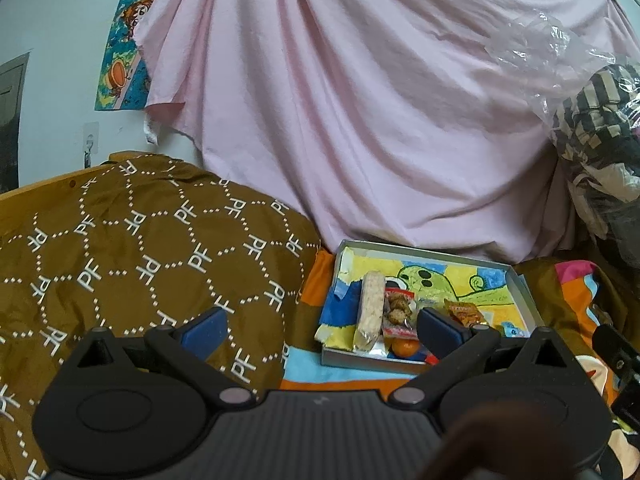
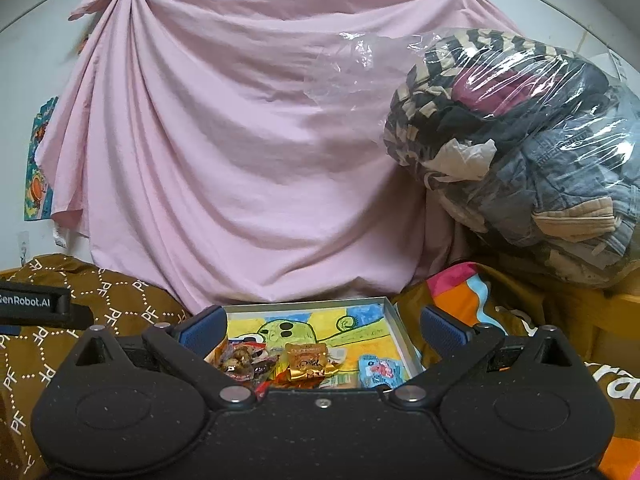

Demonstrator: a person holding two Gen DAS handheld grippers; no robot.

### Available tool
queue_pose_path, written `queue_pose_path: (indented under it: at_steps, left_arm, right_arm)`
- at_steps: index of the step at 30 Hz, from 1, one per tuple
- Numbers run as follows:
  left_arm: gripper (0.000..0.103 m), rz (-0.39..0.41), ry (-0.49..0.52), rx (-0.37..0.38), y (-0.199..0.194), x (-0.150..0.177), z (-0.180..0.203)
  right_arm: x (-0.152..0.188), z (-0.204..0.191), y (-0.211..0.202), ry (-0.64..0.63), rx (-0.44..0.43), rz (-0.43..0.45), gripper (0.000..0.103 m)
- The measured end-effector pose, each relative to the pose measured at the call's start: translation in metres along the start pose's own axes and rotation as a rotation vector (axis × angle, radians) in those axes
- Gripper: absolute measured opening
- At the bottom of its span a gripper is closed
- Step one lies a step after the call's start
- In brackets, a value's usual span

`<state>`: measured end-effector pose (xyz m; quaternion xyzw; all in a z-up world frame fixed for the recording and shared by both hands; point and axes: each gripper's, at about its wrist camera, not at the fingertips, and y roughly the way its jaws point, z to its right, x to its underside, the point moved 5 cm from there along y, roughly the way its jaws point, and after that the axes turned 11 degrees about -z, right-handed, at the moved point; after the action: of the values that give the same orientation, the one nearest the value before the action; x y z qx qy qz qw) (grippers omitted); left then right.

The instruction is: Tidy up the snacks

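Both tools gape empty: the right tool [image 2: 322,330] sits square over the tray [image 2: 394,326], snacks [image 2: 308,362] probably just ahead; left tool [image 1: 322,330] hangs off leftward.

Wrapped snacks [image 1: 394,312] lie clustered at the near end of a shallow tray [image 1: 516,276].
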<state>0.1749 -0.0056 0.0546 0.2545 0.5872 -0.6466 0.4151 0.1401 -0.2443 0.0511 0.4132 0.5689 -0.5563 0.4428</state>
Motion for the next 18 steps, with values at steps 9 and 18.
queue_pose_path:
  at_steps: [9,18]
  left_arm:
    - [0.102,-0.005,-0.017,-0.008,-0.005,0.016,-0.010]
    - [0.103,0.005,-0.008,-0.029,-0.009,0.031,-0.017]
  right_arm:
    - [0.011,-0.003,-0.014,-0.013,-0.002,0.000,0.102]
    - [0.019,-0.005,-0.021,-0.012,0.004,-0.008,0.102]
